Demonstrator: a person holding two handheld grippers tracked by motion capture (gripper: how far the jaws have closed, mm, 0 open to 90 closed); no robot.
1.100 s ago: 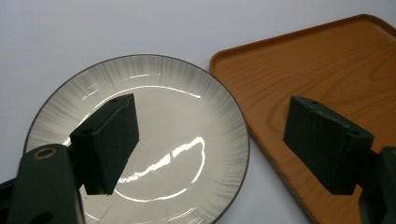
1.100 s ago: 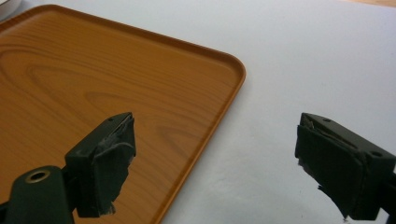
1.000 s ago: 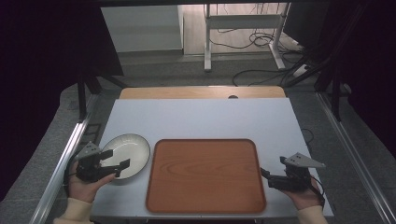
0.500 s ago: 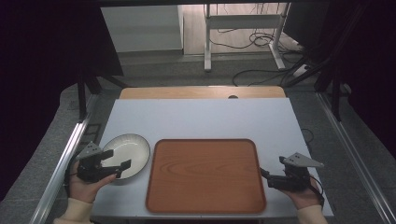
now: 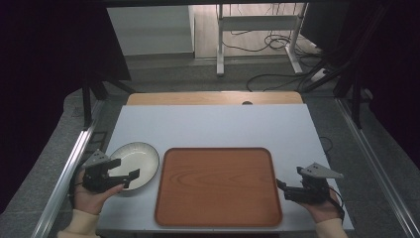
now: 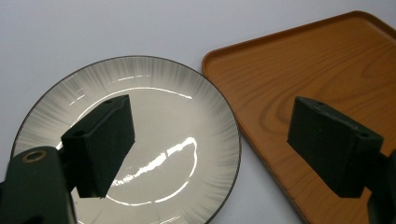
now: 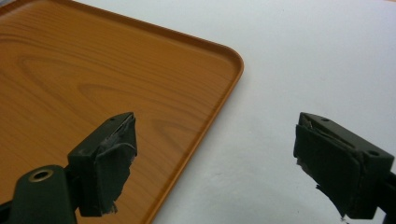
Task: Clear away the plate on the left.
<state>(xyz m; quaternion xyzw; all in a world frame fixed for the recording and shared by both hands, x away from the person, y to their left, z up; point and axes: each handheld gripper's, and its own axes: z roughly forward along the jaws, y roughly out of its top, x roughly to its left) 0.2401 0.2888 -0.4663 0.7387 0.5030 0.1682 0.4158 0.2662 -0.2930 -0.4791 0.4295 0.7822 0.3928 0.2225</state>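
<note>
A wooden tray lies at the front middle of the white table. To its left sits a white plate with a dark rim. My left gripper hovers open over the plate's near left part; in the left gripper view the plate lies under one jaw and the tray under the other. My right gripper stands open at the tray's right edge; in the right gripper view the tray spreads left, with its rim between the jaws. Nothing is held.
A wooden strip runs along the table's far edge. Metal rails flank the table on both sides. Beyond it stand a frame's legs and cables on the floor.
</note>
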